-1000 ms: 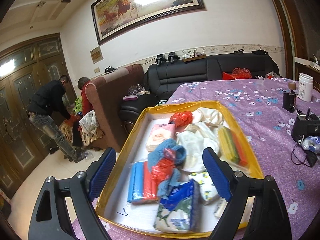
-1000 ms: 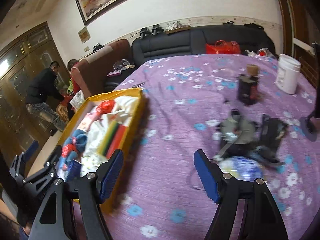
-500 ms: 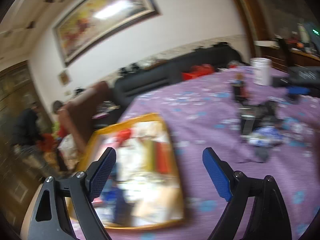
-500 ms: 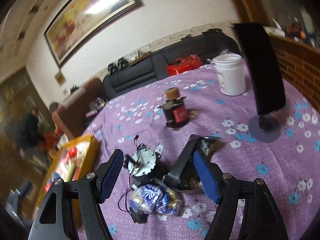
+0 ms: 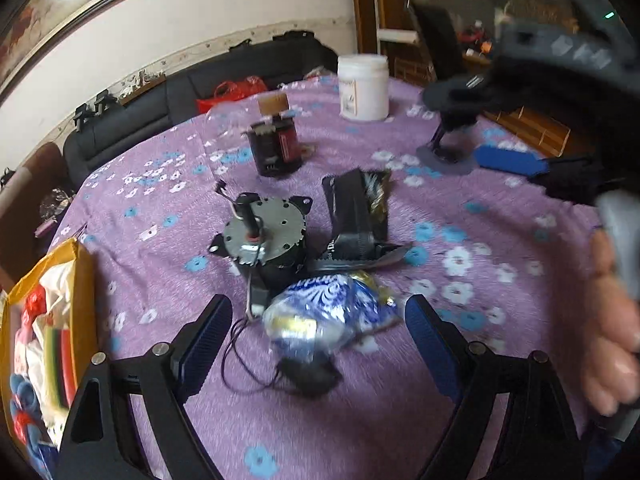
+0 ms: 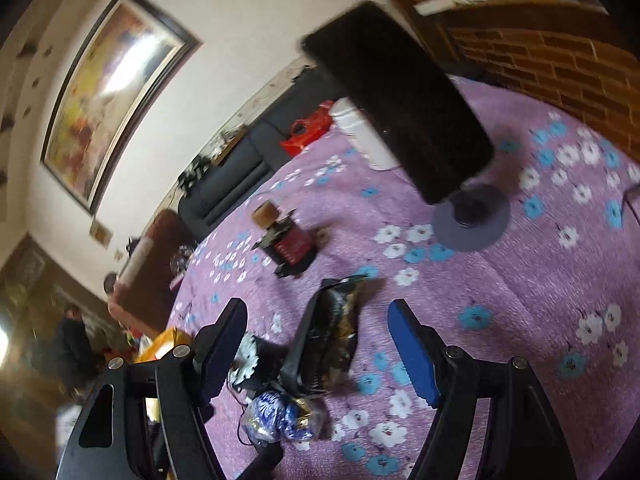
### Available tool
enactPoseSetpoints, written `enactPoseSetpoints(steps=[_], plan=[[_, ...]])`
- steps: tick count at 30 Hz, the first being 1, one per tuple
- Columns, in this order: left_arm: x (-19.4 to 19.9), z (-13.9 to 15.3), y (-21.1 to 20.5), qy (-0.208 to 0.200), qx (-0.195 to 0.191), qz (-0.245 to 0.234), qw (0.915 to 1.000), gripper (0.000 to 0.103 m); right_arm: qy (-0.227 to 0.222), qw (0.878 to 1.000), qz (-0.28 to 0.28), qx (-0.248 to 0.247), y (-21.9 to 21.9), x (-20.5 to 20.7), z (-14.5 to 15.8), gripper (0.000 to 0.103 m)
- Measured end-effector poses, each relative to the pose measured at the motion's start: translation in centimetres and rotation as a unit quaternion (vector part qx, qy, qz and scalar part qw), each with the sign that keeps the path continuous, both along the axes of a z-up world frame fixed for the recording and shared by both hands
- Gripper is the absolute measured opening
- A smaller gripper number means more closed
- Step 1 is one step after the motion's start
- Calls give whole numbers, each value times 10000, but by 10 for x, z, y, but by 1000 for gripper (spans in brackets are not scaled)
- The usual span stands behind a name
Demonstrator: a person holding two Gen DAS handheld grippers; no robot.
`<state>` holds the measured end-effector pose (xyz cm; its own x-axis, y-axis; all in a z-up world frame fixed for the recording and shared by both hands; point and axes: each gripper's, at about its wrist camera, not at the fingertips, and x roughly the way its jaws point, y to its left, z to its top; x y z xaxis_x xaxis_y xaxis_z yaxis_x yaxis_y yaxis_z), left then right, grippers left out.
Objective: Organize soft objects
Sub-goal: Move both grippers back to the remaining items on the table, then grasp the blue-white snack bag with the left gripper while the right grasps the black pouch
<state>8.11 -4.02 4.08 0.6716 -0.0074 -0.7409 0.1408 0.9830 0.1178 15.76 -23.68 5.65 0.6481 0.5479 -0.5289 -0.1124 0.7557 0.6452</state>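
While empty, both grippers (image 5: 318,322) (image 6: 316,338) gape wide.

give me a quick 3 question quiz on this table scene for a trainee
1. True or false: the left gripper is shut on the blue bag.
2. Which side of the left view shows the yellow tray: A left, B right, C top?
3. Fill in: the white tub stands on the ____ floral cloth.

Key
1. False: the jaws stand open, the bag lies on the cloth between them, untouched.
2. A.
3. Purple.
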Motion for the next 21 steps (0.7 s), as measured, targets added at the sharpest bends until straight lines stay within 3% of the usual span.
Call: enactPoseSetpoints(steps=[6,7,10,11,14,17,21], plan=[[20,-24,-18,232,194,-155,9994,87,165,9999,33,10,1,4,-5,77],[22,-27,-18,236,223,-114,9994,78,163,9999,52,-1,2,4,-5,77],[20,-30,-15,220,156,-61,9996,72,156,9999,35,-48,2,4,-5,77],[17,-27,-14,188,107,-95,9997,63,165,9998,29,-58,2,5,-6,77],[4,-14,-11,137,-120,-130,9997,53,203,9997,32,-118,3,6,-9,77],[-20,-3,-1,162,-481,-203,9985,53,254,9994,79,-210,8,8,-12,77],[-63,10,15,13,-548,-226,9982,52,338,9976,345,-504,28,10,-19,77]])
